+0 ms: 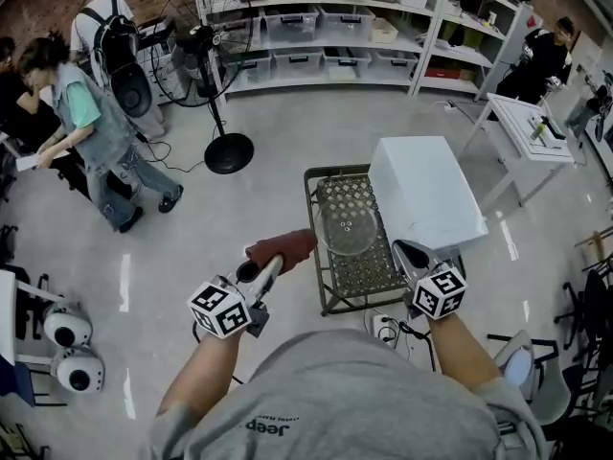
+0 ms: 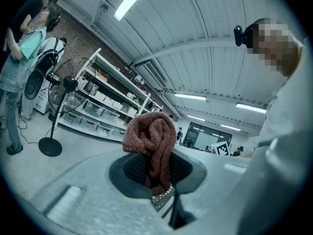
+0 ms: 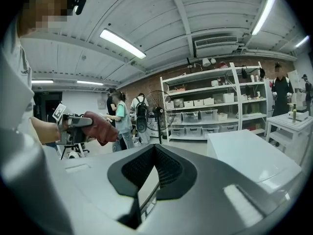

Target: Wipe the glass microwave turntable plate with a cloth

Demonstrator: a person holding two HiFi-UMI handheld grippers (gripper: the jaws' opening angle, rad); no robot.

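The round glass turntable plate (image 1: 347, 223) lies flat on a wire rack (image 1: 330, 286) in front of me. My left gripper (image 1: 271, 264) hovers left of the rack, shut on a reddish-brown knitted cloth (image 1: 283, 248) that bunches out past its tips. In the left gripper view the cloth (image 2: 152, 143) is pinched between the jaws of the left gripper (image 2: 155, 169). My right gripper (image 1: 410, 254) hangs over the rack's near right corner, shut with nothing in it; its jaws meet in the right gripper view (image 3: 155, 166), where the cloth (image 3: 100, 127) also shows at the left.
A white box-shaped appliance (image 1: 424, 192) stands at the rack's right side. A pedestal fan (image 1: 222, 113) stands on the floor behind, with shelving (image 1: 335, 27) along the back wall. People stand at far left (image 1: 96, 132). A white table (image 1: 527, 127) is at right.
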